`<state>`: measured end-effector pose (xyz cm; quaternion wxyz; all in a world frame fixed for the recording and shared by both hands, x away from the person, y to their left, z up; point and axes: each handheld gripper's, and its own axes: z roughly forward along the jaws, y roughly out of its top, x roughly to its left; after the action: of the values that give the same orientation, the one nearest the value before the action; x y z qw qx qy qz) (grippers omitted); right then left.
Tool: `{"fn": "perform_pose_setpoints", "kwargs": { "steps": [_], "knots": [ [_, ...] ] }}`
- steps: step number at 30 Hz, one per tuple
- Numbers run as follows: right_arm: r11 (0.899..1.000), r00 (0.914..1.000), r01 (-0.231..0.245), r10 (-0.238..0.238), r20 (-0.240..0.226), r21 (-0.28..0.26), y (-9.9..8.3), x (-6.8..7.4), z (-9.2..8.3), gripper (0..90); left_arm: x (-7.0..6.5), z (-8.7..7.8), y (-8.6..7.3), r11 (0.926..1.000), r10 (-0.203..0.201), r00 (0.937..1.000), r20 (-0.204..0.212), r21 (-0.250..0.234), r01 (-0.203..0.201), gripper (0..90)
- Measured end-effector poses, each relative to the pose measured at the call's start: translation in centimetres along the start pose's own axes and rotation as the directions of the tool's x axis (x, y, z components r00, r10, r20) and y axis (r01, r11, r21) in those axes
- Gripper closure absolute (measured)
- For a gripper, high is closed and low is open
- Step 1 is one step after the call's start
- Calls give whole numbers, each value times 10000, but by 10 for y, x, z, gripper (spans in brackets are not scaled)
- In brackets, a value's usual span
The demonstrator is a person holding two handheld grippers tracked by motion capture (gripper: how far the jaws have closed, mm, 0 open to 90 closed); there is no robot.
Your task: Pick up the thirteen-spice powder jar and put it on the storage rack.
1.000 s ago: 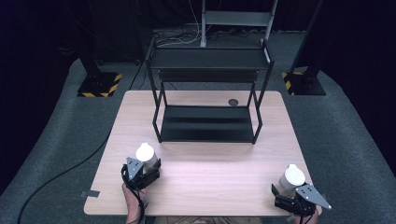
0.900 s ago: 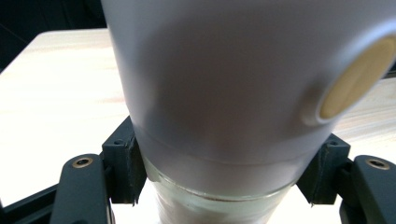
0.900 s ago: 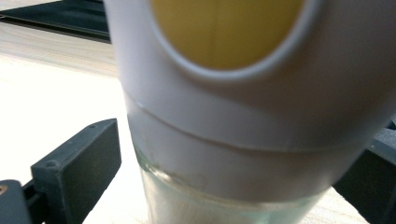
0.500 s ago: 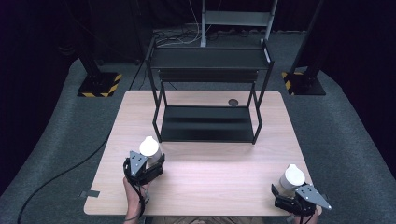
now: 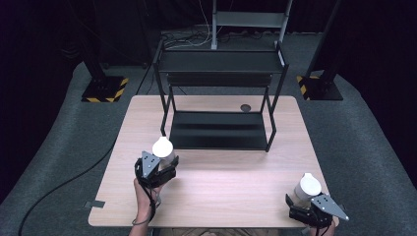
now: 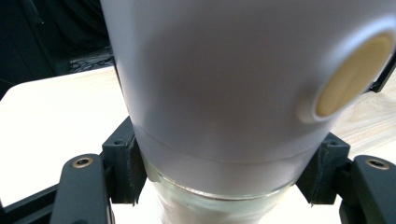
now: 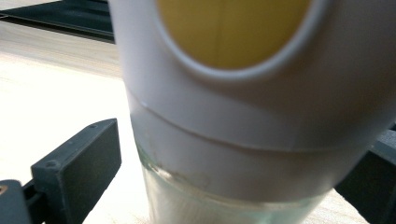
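Left gripper (image 5: 164, 158) clamping white-capped glass jar (image 5: 163, 148), right gripper (image 5: 301, 197) around another (image 5: 309, 186)

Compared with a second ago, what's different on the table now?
The left tool, shut on its white-capped jar, has carried it farther from the near edge toward the black rack. The right tool and its jar stayed at the near right corner.

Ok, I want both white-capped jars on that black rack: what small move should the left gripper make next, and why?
Probably carry the left jar forward toward the rack's lower shelf. The left gripper is shut on it below the white cap, near the shelf's front edge. The right gripper has the other jar between its jaws at the table's near corner.
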<state>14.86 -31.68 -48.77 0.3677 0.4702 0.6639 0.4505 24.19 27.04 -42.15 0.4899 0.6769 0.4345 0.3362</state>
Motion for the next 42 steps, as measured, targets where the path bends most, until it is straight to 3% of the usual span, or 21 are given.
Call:
{"fn": "perform_pose_setpoints", "kwargs": {
  "steps": [20, 25, 42],
  "knots": [
    [10000, 10000, 57, -57, -16, 15, 0, 0, 0, 6, 4, 19, 22, 9991, 420, 9986, 320, -119, -416, 301],
    [10000, 10000, 77, -77, -21, 32, 1, 0, 0, 7, 5, 25, 28, 9975, 706, 9969, 353, -102, -703, 301],
    [9999, 10000, 69, -68, -19, 81, 1, 0, 1, 8, 10, 43, 46, 9955, 932, 9948, 408, -184, -925, 302]
  ]
}}
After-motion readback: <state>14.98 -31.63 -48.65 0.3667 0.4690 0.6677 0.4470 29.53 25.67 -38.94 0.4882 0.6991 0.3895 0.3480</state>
